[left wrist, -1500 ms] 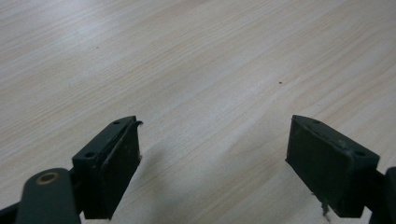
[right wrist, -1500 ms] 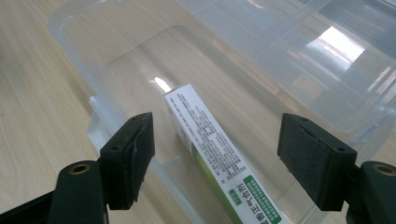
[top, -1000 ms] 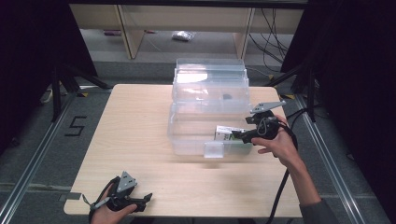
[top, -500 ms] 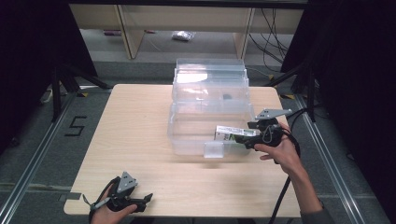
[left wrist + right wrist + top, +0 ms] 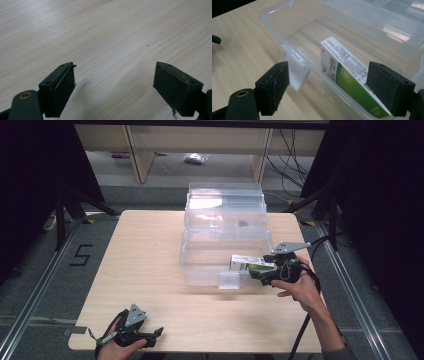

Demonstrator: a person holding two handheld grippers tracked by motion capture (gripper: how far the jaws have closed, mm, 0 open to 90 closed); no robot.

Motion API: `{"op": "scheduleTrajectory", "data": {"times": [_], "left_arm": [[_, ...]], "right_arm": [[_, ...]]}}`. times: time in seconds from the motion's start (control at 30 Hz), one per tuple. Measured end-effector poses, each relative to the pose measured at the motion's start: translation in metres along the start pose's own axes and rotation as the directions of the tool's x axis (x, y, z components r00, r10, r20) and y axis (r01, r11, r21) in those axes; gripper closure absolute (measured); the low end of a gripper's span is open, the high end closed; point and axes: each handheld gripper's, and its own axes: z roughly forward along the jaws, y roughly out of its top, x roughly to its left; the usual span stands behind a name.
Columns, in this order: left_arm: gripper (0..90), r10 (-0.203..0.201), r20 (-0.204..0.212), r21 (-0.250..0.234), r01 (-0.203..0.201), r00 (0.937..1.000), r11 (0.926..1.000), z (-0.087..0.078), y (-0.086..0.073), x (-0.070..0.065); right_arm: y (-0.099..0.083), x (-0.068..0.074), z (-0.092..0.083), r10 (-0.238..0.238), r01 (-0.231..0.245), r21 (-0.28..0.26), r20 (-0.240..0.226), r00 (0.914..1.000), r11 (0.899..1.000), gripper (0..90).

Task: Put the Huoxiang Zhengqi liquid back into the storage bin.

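I see the bench (image 5: 150,270) carrying a clear plastic box (image 5: 200,265) with its lid thrown back toward the far side. Inside the box, along its right near wall, lies a green-and-white carton (image 5: 250,265). My right hand-held gripper (image 5: 257,274) sits at that near right corner, just beside the carton; its jaws stand wide apart with nothing between the pads. The left hand-held gripper (image 5: 155,334) rests at the near left edge of the bench, well apart from the box, so the right hand is plainly the nearer one for whatever comes.

In the right gripper view the carton (image 5: 352,75) lies straight ahead and slightly right of centre, its long axis running away from the right hand-held gripper (image 5: 337,87) along the box wall (image 5: 312,67), leaning against it rather than flat. I judge a grasp would need the jaws turned across that axis. That view also shows the white latch tab (image 5: 297,72) on the box front and the carton's printed face, which the high view leaves too small to read.

The left gripper view shows the left hand-held gripper (image 5: 113,87) spread over bare wood, gripping nothing.
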Motion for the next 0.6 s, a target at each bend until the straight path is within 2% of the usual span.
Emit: {"op": "scheduleTrajectory", "data": {"times": [0.03,0.07,0.13,0.2,0.23,0.27,0.3,0.37,0.4,0.43,0.47,0.5,0.53,0.57,0.6], "left_arm": [[16.7,-0.001,0.003,0.0,0.001,1.0,1.0,0.0,0.0,0.0],[16.7,0.001,0.003,-0.001,-0.001,1.0,1.0,0.0,0.0,0.0],[16.7,-0.006,-0.008,-0.003,0.006,0.9999,1.0,0.001,0.0,0.0],[16.7,0.001,0.003,0.001,-0.001,1.0,1.0,0.0,0.0,0.0],[16.7,0.003,0.004,0.001,-0.003,1.0,1.0,0.0,0.0,0.0],[16.7,0.004,0.003,0.001,-0.004,1.0,1.0,0.0,0.0,0.0],[16.7,0.002,0.003,0.001,-0.002,1.0,1.0,0.0,0.0,0.0],[16.7,0.002,0.002,-0.001,-0.002,1.0,1.0,0.0,0.0,0.0],[16.7,0.003,0.003,-0.001,-0.003,1.0,1.0,0.0,0.0,0.0],[16.7,0.003,0.003,0.0,-0.003,1.0,1.0,0.0,0.0,0.0],[16.7,0.002,0.003,-0.001,-0.002,1.0,1.0,0.0,0.0,0.0],[16.7,0.001,0.001,0.0,-0.001,1.0,1.0,0.0,0.0,0.0],[16.7,0.002,0.003,-0.001,-0.002,1.0,1.0,0.0,0.0,0.0],[16.7,0.004,0.001,-0.001,-0.004,1.0,1.0,0.0,0.0,0.0],[16.7,-0.003,-0.006,-0.007,0.003,1.0,1.0,0.001,0.0,0.0]], "right_arm": [[-0.003,0.001,0.0,0.011,-0.011,-0.002,0.005,0.9999,1.0,19.6],[-0.003,-0.002,-0.001,-0.021,0.021,-0.01,0.016,0.9997,1.0,19.6],[-0.006,0.001,-0.005,0.018,-0.018,0.001,0.0,0.9998,1.0,19.5],[-0.01,0.001,-0.005,0.011,-0.011,-0.015,0.009,0.9999,1.0,19.5],[-0.011,-0.001,-0.006,-0.012,0.012,-0.011,0.006,0.9999,1.0,19.5],[-0.013,0.001,-0.006,0.0,0.0,-0.018,0.005,1.0,1.0,19.4],[-0.014,0.004,-0.008,0.037,-0.037,0.007,-0.001,0.9993,0.999,19.3],[-0.016,0.007,-0.007,0.035,-0.035,0.005,0.0,0.9994,0.999,19.2],[-0.017,0.005,-0.006,-0.01,0.01,-0.008,0.006,0.9999,1.0,19.1],[-0.018,0.01,-0.007,0.026,-0.026,0.012,-0.01,0.9996,1.0,19.1],[-0.018,0.008,-0.006,-0.015,0.015,-0.005,-0.001,0.9999,1.0,19.1],[-0.019,0.012,-0.007,0.019,-0.019,0.013,-0.006,0.9998,1.0,19.0],[-0.02,0.011,-0.006,-0.02,0.02,-0.006,0.0,0.9998,1.0,18.9],[-0.022,0.014,-0.006,0.002,-0.002,-0.004,-0.004,1.0,1.0,18.8],[-0.023,0.016,-0.006,-0.007,0.007,-0.004,-0.005,1.0,1.0,18.8]]}}
